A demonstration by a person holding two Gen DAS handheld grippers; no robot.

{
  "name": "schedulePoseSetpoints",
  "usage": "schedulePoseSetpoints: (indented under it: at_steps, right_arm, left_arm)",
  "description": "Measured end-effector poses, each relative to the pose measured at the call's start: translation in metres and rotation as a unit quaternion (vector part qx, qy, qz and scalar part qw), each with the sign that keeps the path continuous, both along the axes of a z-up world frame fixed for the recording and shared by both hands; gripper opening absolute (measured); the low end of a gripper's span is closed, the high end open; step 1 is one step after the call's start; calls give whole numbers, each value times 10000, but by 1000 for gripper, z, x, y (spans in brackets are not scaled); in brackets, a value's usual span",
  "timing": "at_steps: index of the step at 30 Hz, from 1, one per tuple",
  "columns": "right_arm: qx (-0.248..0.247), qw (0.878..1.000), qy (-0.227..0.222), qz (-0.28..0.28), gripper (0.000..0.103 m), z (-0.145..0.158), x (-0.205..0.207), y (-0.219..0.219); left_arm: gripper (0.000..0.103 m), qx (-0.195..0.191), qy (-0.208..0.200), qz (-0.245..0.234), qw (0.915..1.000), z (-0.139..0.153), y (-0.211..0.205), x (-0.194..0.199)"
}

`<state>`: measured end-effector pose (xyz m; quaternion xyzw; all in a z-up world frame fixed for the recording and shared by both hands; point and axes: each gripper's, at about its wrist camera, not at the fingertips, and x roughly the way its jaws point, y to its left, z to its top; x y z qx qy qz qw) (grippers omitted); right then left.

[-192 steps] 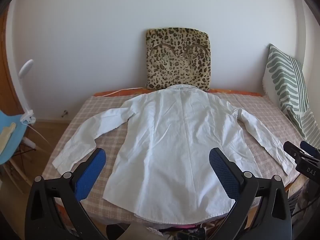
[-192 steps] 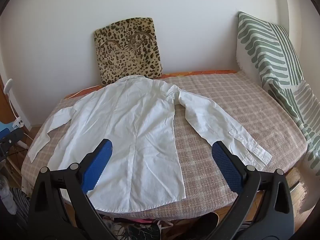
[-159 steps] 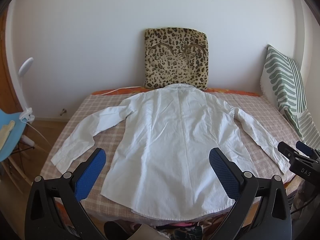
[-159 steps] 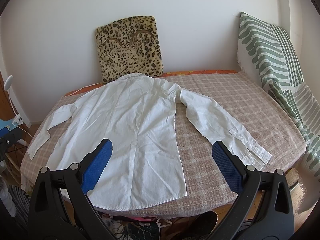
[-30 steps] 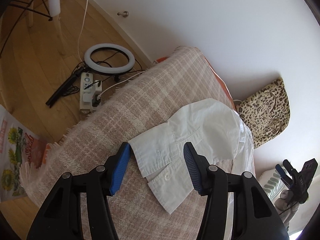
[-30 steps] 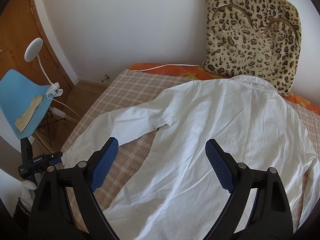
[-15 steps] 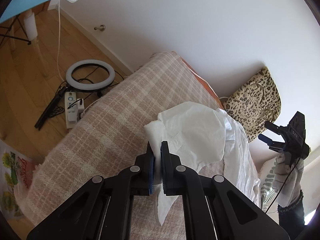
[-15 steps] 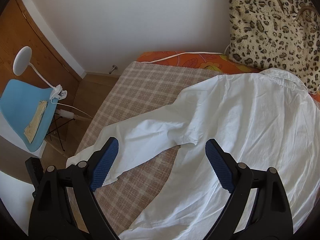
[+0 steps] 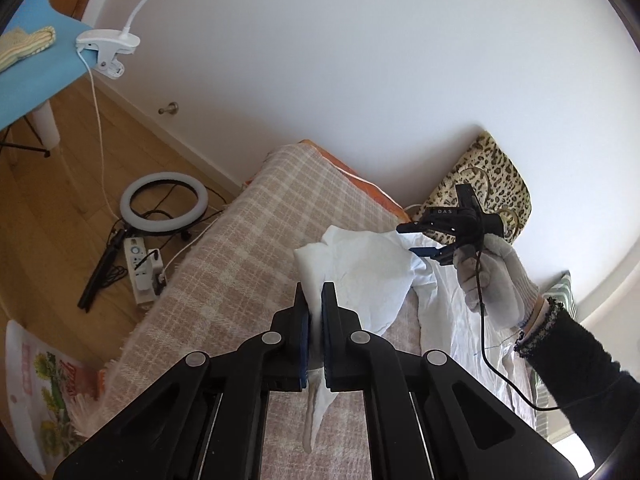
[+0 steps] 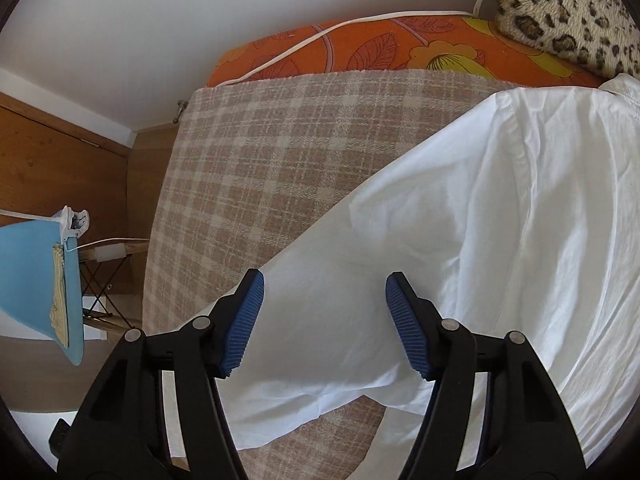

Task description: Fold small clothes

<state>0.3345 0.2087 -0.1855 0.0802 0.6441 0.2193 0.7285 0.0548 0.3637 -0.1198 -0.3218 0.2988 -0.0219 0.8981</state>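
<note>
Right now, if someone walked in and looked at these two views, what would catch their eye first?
First, the white shirt spread over the checked blanket, one sleeve end pinched and lifted by the shut left gripper. Then the right gripper, jaws open, poised over the same sleeve nearer the shoulder. Behind, a leopard-print cushion leans on the white wall.
</note>
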Motion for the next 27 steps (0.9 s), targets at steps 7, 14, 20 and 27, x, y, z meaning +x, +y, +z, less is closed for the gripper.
schedulePoseSetpoints:
  at_steps: [7, 14, 20, 27]
  right_arm:
    - [-184, 9994, 272, 128, 68, 3, 4, 24]
    - [-690, 9954, 306, 586, 68, 0, -9, 50]
    - [-1031, 9915, 247, 753, 67, -12, -14, 50]
    - [-723, 9960, 177, 495, 7, -5, -8, 8]
  left_arm:
    - [4, 439, -369, -763, 9954, 25, -35, -15]
    - [4, 1087, -653, -1870, 9741, 56, -93, -28]
    - [4, 1392, -564, -2648, 9525, 64, -139, -29]
    - [4, 1648, -429, -3216, 9314, 62, -176, -25]
